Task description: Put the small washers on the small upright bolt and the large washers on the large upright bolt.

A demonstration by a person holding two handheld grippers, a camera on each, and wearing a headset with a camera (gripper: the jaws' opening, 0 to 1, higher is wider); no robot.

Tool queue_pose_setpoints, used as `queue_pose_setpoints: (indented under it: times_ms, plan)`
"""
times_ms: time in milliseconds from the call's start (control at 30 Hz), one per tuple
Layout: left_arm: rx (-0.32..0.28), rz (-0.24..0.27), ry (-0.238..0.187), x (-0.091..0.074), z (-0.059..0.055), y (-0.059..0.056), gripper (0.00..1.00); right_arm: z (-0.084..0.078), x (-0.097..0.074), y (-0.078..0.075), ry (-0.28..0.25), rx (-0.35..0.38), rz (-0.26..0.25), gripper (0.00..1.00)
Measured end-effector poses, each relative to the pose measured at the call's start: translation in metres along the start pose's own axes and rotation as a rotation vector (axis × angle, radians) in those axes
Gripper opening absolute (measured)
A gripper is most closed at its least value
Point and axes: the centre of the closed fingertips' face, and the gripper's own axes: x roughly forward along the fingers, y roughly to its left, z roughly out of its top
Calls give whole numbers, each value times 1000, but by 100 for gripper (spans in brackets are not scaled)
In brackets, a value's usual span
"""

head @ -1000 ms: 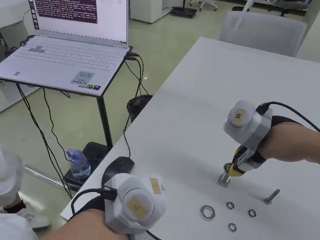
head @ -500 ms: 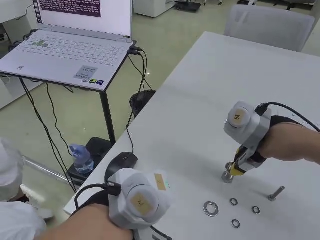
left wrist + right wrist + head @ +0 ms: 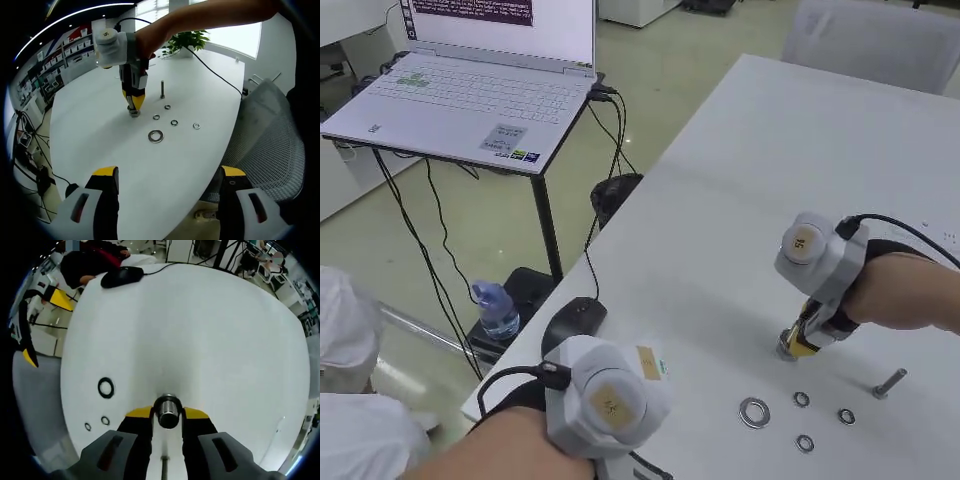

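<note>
Right gripper (image 3: pixel 797 345) clamps the large bolt (image 3: pixel 168 409), left gripper (image 3: pixel 167 187) gapes wide; a skewed release may topple it toward the large washer (image 3: pixel 105 388) at ten o'clock.

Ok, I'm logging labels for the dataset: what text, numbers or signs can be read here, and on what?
Nothing can be read for certain.
Laptop screen: lines of text, too small to read.
Laptop stickers: too small to read.
Right gripper, round sticker: a mark, perhaps digits, blurred.
Left gripper, round sticker: a mark, blurred.
</note>
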Motion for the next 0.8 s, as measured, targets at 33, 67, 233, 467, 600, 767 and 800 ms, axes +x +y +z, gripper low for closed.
queue_pose_setpoints:
  times_ms: [33, 67, 233, 467, 600, 767, 800]
  plan:
    - [-3, -1, 2, 0, -1, 0, 82, 0, 2, 0, 0, -4, -2, 22]
    - [-3, -1, 6, 0, -1, -1, 81, -1, 3, 0, 6, -4, -3, 22]
    - [-3, -1, 9, 0, -2, -2, 80, -1, 10, -2, 8, -7, -5, 22]
    - [-6, -2, 14, -2, -4, -2, 79, -1, 12, -5, 7, 2, -14, 22]
    - [-2, -2, 19, -1, -5, -1, 78, 0, 13, -6, 7, -1, -16, 22]
    - [-5, -2, 12, -3, -3, -2, 78, 0, 13, -5, 7, -7, -11, 24]
    - [-5, -1, 12, -3, -3, -2, 78, 0, 13, -5, 7, -8, -11, 24]
